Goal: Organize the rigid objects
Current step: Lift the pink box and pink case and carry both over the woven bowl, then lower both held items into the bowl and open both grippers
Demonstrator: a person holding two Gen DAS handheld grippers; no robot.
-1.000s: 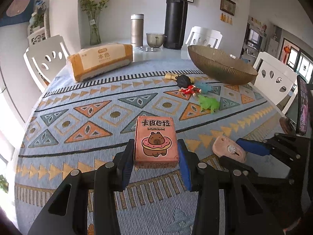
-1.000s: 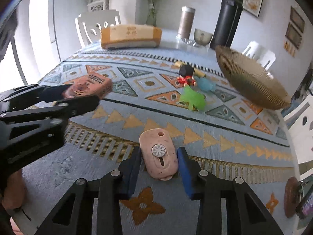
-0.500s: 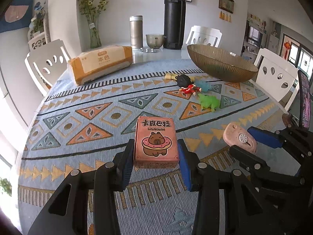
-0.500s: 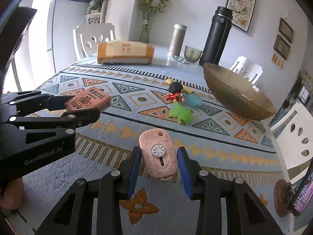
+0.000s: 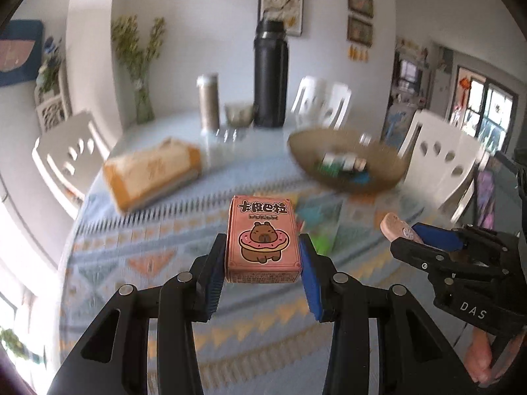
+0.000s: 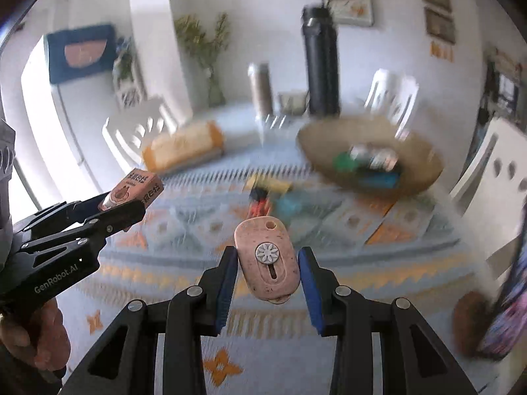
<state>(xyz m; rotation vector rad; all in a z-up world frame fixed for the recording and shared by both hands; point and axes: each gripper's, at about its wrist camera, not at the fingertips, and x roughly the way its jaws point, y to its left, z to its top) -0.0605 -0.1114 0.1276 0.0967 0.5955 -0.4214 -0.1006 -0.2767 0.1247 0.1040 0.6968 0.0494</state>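
Both items hang in the air above the patterned cloth on the counter point(image 5: 108, 263), which suggests they are being carried toward the bronze bowl point(image 5: 378, 177) near the counter's far right edge, where a few small things already lie. That reading fits the task of gathering rigid objects into 1 place, though it is only a judgement.

The left tool point(image 5: 263, 263) is clenched on the pink card box point(image 5: 262, 235), its 2 blue pads pressing the box's long sides, printed face up and the box upright along the fingers. The right tool point(image 6: 267, 268) grips the pink oval cutter point(image 6: 268, 256) the same way, narrowly parted, pads against its 2 flanks, the slider button facing the camera.

Some toys point(image 6: 263, 197) remain on the cloth just before the bowl, too blurred to identify. A tissue pack point(image 5: 154, 171) lies toward the far left edge.
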